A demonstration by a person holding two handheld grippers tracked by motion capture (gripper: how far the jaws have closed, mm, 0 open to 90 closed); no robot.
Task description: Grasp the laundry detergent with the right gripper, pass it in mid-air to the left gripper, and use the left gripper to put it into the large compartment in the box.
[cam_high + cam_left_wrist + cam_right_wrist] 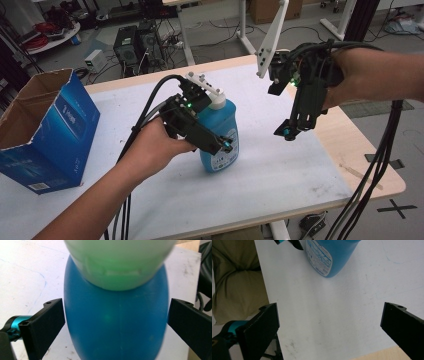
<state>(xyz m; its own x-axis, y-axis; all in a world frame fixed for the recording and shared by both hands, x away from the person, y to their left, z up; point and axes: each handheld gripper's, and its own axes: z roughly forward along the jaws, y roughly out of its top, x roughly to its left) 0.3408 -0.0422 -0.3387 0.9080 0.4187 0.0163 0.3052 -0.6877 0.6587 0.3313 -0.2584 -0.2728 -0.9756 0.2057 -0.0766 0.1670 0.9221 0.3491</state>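
The bottle (220, 135) stands upright near the middle of the table (280, 175), long axis vertical. The left gripper (226, 145) straddles its body from the left, jaws open, one at each flank; whether they touch is unclear. The right gripper (287, 132) hangs above the table right of the bottle, well apart, jaws open and empty. A box (45, 135) stands far left.

A lab: computer tower (126, 46), floor cables (220, 25) and bench legs (243, 25) behind the table (280, 170).
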